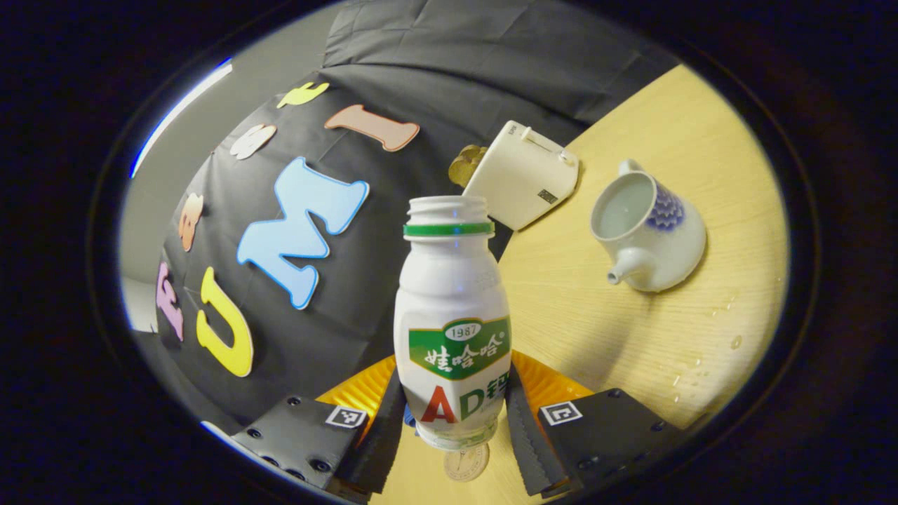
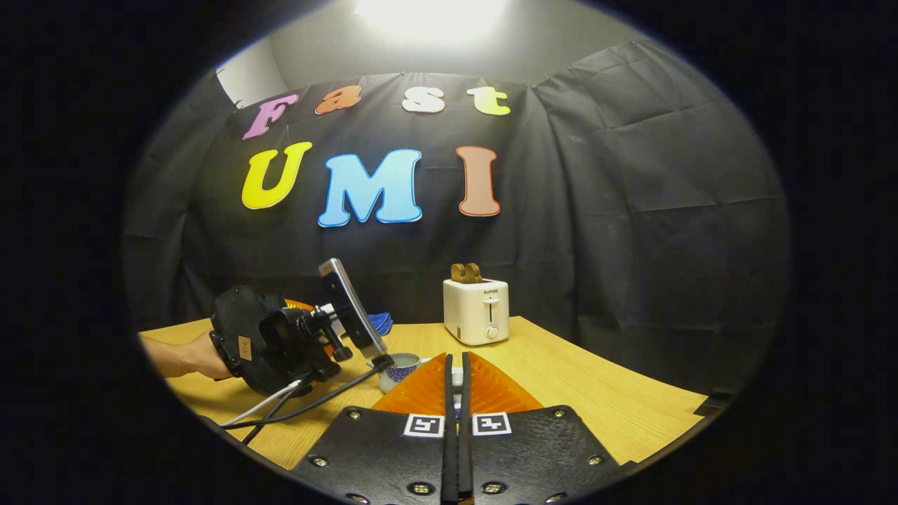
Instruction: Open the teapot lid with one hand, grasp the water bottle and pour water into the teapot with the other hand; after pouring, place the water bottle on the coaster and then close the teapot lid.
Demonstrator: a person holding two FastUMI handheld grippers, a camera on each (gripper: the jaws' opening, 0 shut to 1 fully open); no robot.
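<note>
Left tool point(image 1: 454, 414) grips the water bottle point(image 1: 452, 330) by its lower body, both fingers pressed to its sides; bottle upright, cap off. Teapot point(image 1: 649, 235) sits on the worktop point(image 1: 596, 315) at 2 o'clock in the left gripper view, lid off, water inside, droplets beside it. Toaster point(image 1: 523, 175) at 1 o'clock. Right tool point(image 2: 456, 421) has fingers nearly together; what they pinch cannot be told. Left tool's body and the hand point(image 2: 189, 358) holding it appear at 9 o'clock in the right gripper view.

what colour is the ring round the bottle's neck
Green, on the white water bottle; it shows best in the left gripper view.
</note>
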